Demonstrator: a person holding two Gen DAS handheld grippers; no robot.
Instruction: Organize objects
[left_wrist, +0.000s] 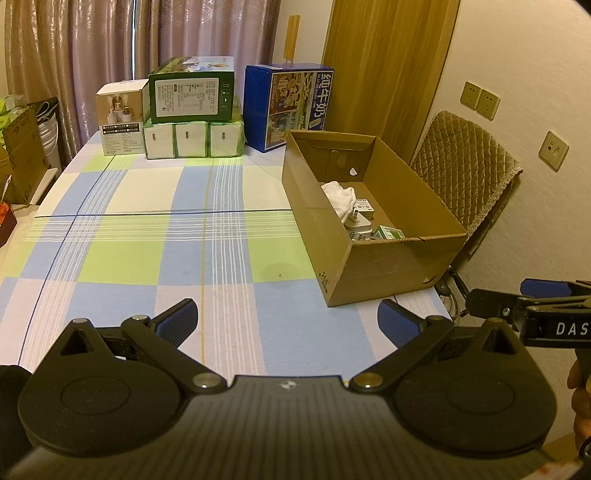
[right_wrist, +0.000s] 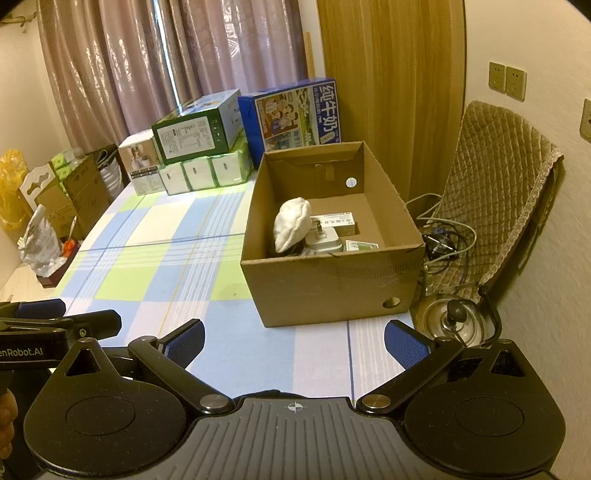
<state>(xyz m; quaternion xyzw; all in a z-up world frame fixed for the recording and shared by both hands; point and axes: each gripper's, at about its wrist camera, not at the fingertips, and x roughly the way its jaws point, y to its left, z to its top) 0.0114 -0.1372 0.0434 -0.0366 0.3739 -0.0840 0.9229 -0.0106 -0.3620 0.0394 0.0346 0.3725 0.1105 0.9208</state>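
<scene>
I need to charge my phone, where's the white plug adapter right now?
The white plug adapter lies inside the open cardboard box at the table's right side, between the white cloth and a small green packet.

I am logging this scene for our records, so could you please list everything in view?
cardboard box: 1, brown, open, right side of table
white cloth: 1, white, in the cardboard box
charger plug: 1, white, in the box beside the cloth
small packets: at least 2, white and green, in the box
milk carton box: 1, blue, far end of table
green box: 1, atop the tissue packs
tissue packs: 3, white-green, far end
tablecloth: 1, checked blue, green, white
chair: 1, tan quilted cover, right of table
kettle: 1, metal, below chair
left hand-held gripper: 1, black, blue pads, open
right hand-held gripper: 1, same, open
</scene>
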